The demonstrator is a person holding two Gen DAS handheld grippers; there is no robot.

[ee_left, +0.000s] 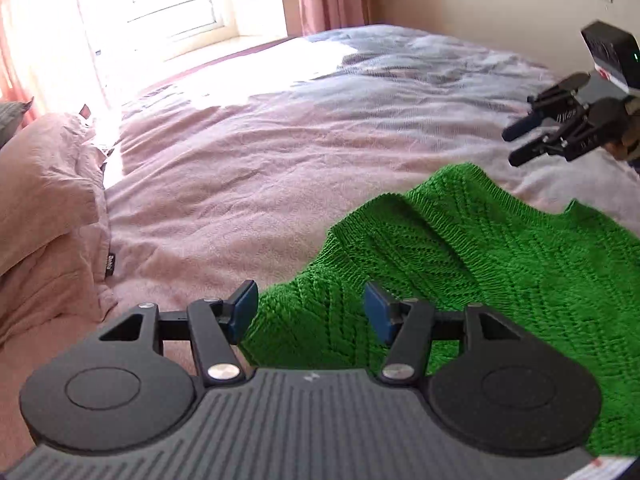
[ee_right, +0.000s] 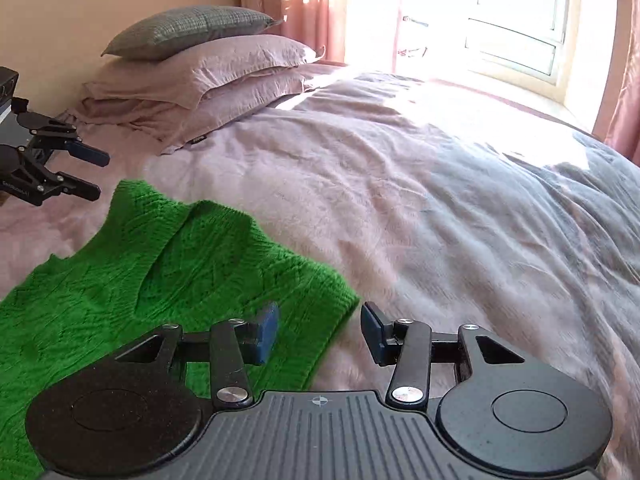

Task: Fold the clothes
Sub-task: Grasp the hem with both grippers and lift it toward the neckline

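Grippers both tilt downward over the bed: the left gripper (ee_left: 310, 312) sits at the bottom of its own view with its blue-padded jaws parted above the near edge of the bright green cable-knit sweater (ee_left: 500, 264), gripping nothing. The right gripper (ee_right: 318, 330) likewise hangs half open and empty, one pad over the sweater's corner, the other over the pinkish-lilac bedspread (ee_right: 440, 200). The sweater lies spread on the bedspread in the lower right of the left view and lower left of the right view.
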